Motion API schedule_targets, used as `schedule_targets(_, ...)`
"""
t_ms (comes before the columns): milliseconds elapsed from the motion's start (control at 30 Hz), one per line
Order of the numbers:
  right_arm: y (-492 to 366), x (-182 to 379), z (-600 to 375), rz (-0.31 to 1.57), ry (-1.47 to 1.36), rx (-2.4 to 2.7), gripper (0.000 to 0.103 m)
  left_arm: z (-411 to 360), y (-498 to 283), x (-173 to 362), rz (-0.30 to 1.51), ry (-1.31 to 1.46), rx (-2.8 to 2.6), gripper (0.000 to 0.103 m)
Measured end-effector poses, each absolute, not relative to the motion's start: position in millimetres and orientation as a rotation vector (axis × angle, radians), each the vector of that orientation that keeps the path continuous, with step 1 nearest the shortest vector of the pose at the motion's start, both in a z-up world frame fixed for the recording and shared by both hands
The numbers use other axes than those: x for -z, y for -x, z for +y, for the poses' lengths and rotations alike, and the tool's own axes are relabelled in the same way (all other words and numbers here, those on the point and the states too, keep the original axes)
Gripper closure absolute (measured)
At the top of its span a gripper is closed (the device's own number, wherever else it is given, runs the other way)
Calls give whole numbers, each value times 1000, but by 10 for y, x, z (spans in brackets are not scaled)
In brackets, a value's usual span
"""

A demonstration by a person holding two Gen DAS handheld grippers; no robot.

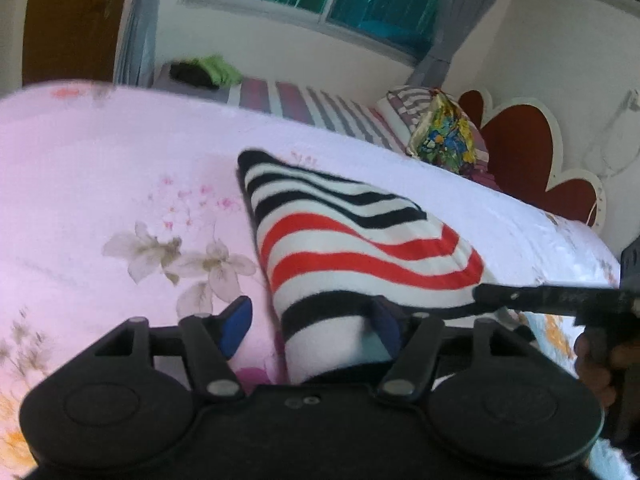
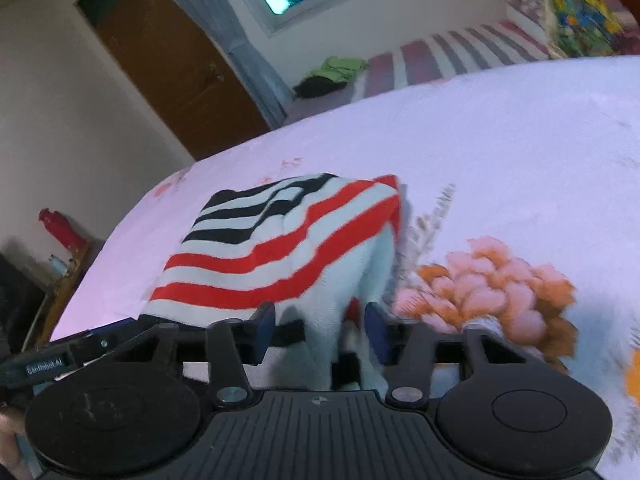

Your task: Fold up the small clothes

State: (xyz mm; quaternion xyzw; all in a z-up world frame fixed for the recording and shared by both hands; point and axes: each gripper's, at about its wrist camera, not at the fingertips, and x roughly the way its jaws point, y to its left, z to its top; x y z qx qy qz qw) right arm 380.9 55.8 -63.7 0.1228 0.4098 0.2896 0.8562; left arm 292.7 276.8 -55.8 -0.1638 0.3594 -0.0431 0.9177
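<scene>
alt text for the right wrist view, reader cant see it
A red, black and white striped garment lies on a floral bedsheet, its white near end between the slightly parted right tongs. A brown door stands behind.

One small white label, reading roughly "GenRobot.AI" though blurred, stood on the black body of the left tool (image 2: 42,370) at the lower left edge of the right wrist view; no other lettering was legible.
</scene>
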Motion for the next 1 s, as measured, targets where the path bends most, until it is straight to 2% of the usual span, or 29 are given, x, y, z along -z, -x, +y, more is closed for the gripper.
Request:
schedule_targets(33,-3796,598,583,822,-223,-608,93,2770,-2939,566,749,358,88,38)
schedule_targets(67,-3797,549,578,786,-209,-613,94,2758,-2950,546,752,361,90,37)
schedule_targets(133,-3847,417,516,735,-213,-605,94,2676,-2961,510,740,325,100,37)
schedule_targets(200,-3955,391,469,764,-244,-632,94,2597,-3007,530,752,286,89,37)
schedule_targets(300,-3975,672,578,868,-134,-604,94,2516,-3078,610,789,252,74,32)
schedule_targets(433,-3913,697,527,855,-165,-572,94,2515,-3087,653,797,263,78,30)
schedule_targets(500,-3846,591,529,836,-149,-546,90,2553,-3090,594,800,259,79,30)
schedule_targets(533,-3803,518,539,821,-121,-508,80,2568,-3061,531,788,248,68,30)
schedule_targets(567,-3725,429,530,780,-88,-479,74,2583,-3035,474,773,230,52,30)
schedule_targets(767,-3697,216,663,740,-43,-535,74,2648,-3301,455,787,228,21,31)
schedule_targets(933,-3786,590,959,886,78,-541,74,2460,-3399,575,825,154,33,28)
schedule_targets(1000,-3748,573,952,867,74,-533,74,2443,-3365,567,821,149,24,27)
